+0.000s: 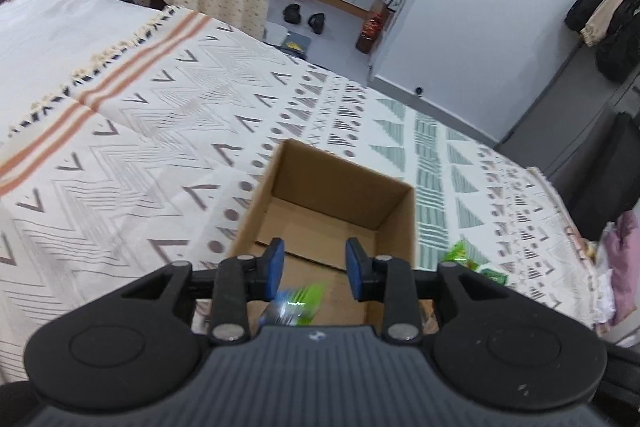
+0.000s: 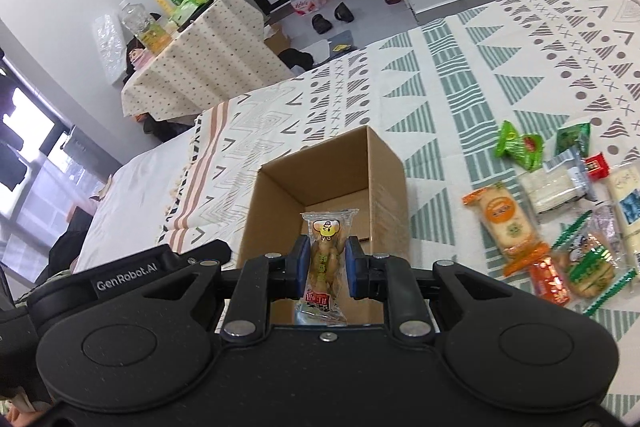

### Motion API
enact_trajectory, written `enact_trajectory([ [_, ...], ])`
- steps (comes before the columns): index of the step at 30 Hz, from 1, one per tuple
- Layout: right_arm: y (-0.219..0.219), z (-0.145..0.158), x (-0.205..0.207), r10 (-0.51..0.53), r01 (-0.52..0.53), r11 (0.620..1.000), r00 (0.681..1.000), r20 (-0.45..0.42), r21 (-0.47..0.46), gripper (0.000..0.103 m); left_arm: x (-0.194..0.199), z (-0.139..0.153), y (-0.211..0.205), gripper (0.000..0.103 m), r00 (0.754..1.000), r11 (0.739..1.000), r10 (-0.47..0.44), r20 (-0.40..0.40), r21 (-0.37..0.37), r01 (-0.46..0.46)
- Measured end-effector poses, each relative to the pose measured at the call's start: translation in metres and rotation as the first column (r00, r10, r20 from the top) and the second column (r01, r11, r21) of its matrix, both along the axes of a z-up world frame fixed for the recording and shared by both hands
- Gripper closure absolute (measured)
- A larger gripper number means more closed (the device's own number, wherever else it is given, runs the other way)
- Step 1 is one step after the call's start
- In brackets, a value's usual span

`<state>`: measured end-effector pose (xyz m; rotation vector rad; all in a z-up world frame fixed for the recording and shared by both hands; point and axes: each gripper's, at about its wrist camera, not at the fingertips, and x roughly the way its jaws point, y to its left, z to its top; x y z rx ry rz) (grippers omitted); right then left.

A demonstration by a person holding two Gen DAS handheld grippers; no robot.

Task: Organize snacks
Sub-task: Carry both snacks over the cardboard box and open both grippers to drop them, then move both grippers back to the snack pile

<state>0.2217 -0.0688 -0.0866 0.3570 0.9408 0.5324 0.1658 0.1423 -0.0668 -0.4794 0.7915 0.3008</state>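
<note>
An open cardboard box (image 1: 396,205) stands on the patterned bedspread; it also shows in the right wrist view (image 2: 384,183). My left gripper (image 1: 315,265) is open over the box. A blurred green and blue snack packet (image 1: 298,305) is below its fingers, inside the box. My right gripper (image 2: 328,267) is shut on a clear packet of biscuits (image 2: 326,259), held upright over the near edge of the box. Several loose snack packets (image 2: 560,211) lie on the bedspread right of the box.
A green packet (image 1: 460,253) lies right of the box in the left wrist view. A small table with a dotted cloth (image 2: 200,67) and bottles stands beyond the bed. Shoes (image 2: 332,17) lie on the floor. Clothes hang at the right (image 1: 612,11).
</note>
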Motion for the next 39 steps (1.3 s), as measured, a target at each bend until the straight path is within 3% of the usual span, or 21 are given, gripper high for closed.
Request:
enact_trajectory([
  [2,0.004,0.002,0.0,0.015,-0.015,1.0,1.0,-0.001,0.004,0.078,-0.002,0.0,0.003,0.061,1.0,1.0,0.01,-0.007,-0.015,-0.01],
  [4,0.006,0.002,-0.001,0.01,-0.01,1.0,1.0,-0.002,-0.001,0.065,-0.006,0.002,0.004,0.055,1.0,1.0,0.011,-0.004,-0.018,-0.012],
  [8,-0.005,0.006,-0.01,-0.019,0.019,1.0,1.0,0.009,0.009,0.054,-0.017,0.008,0.001,0.028,1.0,0.999,0.026,-0.003,0.021,-0.026],
  [11,-0.02,0.01,-0.02,-0.038,0.038,0.999,0.999,0.019,0.003,0.047,-0.023,0.01,-0.003,0.022,1.0,0.999,0.025,-0.009,0.035,-0.025],
  [16,-0.05,0.019,-0.038,-0.091,0.092,0.996,0.995,0.048,-0.011,0.021,-0.032,0.012,-0.015,0.018,0.999,0.999,0.017,-0.042,0.048,-0.015],
  [22,-0.084,0.027,-0.056,-0.157,0.164,0.984,0.982,0.102,-0.069,0.001,-0.045,0.019,-0.038,0.01,0.999,0.998,-0.003,-0.045,0.067,0.006],
  [26,-0.103,0.029,-0.065,-0.165,0.177,0.98,0.979,0.122,-0.093,0.0,-0.052,0.023,-0.056,0.0,0.999,0.996,-0.03,-0.038,0.081,0.033],
  [39,-0.155,0.028,-0.091,-0.188,0.213,0.962,0.971,0.151,-0.172,0.0,-0.072,0.029,-0.115,0.0,0.992,0.989,-0.127,-0.002,0.079,0.127],
])
